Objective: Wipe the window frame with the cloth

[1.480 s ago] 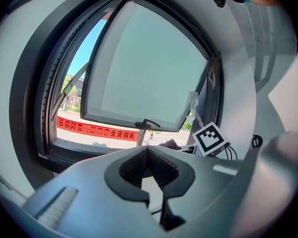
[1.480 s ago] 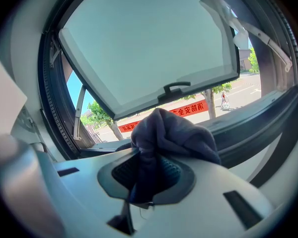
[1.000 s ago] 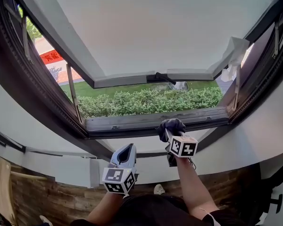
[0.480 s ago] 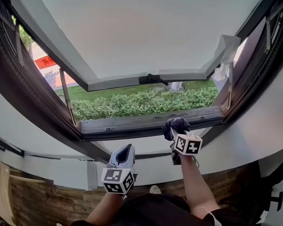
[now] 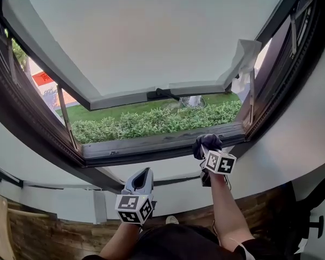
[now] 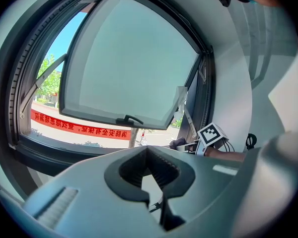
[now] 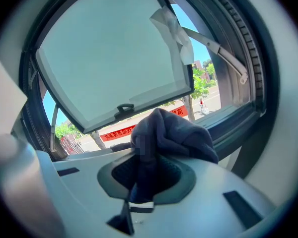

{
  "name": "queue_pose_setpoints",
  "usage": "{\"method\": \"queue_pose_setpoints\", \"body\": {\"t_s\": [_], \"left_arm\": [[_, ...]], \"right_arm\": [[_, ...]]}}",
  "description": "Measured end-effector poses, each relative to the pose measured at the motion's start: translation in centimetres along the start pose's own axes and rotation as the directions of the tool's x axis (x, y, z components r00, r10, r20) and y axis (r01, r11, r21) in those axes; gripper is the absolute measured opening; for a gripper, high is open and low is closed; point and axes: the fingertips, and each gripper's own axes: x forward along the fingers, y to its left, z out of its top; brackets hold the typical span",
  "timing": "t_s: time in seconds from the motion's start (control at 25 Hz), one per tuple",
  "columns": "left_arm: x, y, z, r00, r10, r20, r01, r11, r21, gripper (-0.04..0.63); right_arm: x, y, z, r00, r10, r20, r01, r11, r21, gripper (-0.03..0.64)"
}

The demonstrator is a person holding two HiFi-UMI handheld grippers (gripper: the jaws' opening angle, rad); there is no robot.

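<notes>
My right gripper [image 5: 207, 146] is shut on a dark grey cloth [image 5: 206, 143], bunched above its jaws [image 7: 171, 135]. In the head view the cloth rests against the lower rail of the window frame [image 5: 151, 143], near its right end. The sash [image 5: 146, 42] is swung open outward, with a black handle [image 5: 159, 94] on its bottom edge. My left gripper [image 5: 142, 179] hangs lower and nearer, below the white sill, jaws shut with nothing between them [image 6: 148, 155].
A white rag or torn film [image 5: 242, 64] hangs from the sash's right corner [image 7: 171, 26]. Metal stays [image 5: 65, 118] link sash and frame at both sides. A hedge [image 5: 151, 121], lawn and a red banner [image 6: 79, 127] lie outside. Brick wall [image 5: 59, 237] runs below the sill.
The right gripper with the cloth has slid to the right along the lower frame rail. The head view has shifted too. The left gripper has stayed put.
</notes>
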Motion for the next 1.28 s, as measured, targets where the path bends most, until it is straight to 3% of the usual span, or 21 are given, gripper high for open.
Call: {"method": "queue_pose_setpoints", "body": {"t_s": [0.72,1.04,1.28], "left_arm": [[3.9,-7.4,-1.9,0.994,-0.095,-0.052,0.097,0.994,0.04,0.009],[3.5,-6.9,-1.9,0.996,-0.062,-0.061,0.065,0.997,0.047,0.009],[3.2,-6.7,-2.1,0.997,-0.051,-0.064,0.054,0.997,0.05,0.009]], "right_arm": [[-2.7,-12.5,4.0,0.987,-0.157,0.03,0.154,0.986,0.066,0.066],[-3.6,-15.9,5.3,0.974,-0.224,0.046,0.221,0.973,0.066,0.066],[-3.7,-16.5,5.7,0.961,-0.271,0.056,0.272,0.962,0.005,0.066]]}}
